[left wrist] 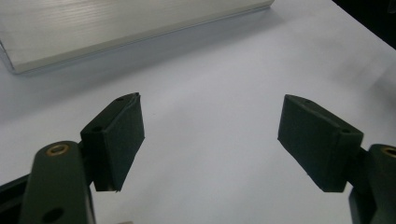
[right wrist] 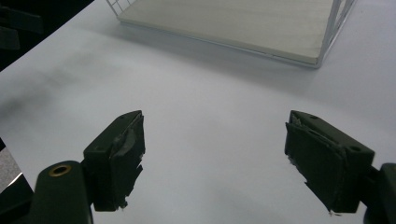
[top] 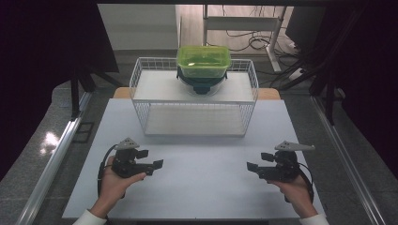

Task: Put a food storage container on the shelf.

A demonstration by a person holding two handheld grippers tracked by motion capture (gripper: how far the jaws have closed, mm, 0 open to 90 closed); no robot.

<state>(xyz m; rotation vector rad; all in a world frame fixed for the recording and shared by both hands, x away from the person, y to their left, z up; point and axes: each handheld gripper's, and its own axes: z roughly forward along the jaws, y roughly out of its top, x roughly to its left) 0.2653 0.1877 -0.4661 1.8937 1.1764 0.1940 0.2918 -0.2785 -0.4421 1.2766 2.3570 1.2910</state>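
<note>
- Left gripper [top: 151, 159] rests near the table's [top: 202, 187] front-left corner, jaws spread, pinching nothing.
- Right gripper [top: 257, 161] near the front-right corner, spread too.
- Green container [top: 203, 61] tops the wire rack [top: 195, 105] at the table's far edge.

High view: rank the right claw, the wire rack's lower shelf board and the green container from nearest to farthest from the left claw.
1. Right claw: across the white table at the right, level with the left claw.
2. Lower shelf board: ahead, in the bottom of the wire rack.
3. Green container: on the rack's top shelf, at the back.
</note>
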